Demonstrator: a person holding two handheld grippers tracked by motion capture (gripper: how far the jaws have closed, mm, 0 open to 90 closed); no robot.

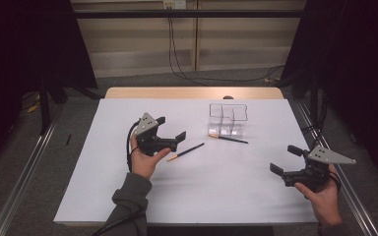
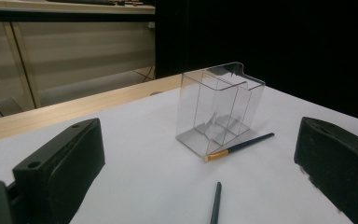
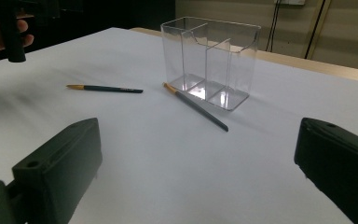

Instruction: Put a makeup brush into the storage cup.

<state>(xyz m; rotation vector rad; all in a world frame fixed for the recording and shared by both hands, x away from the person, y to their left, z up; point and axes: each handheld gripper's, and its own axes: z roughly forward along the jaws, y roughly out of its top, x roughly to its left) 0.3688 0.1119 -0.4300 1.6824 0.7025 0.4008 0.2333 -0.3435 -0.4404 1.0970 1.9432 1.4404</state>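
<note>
The slim dark brush with a tan ferrule (image 1: 186, 152) lies flat on the white table sheet (image 1: 128, 196), just beside the left gripper (image 1: 169, 129), whose jaws stand wide with nothing between them. A second, like brush (image 1: 229, 138) rests against the front foot of the clear plastic divided holder (image 1: 228, 119). The right gripper (image 1: 285, 160), also spread wide, hovers well apart near the table's edge. Best to straddle the handle mid-length and close squarely. The holder's compartments look empty.
</note>
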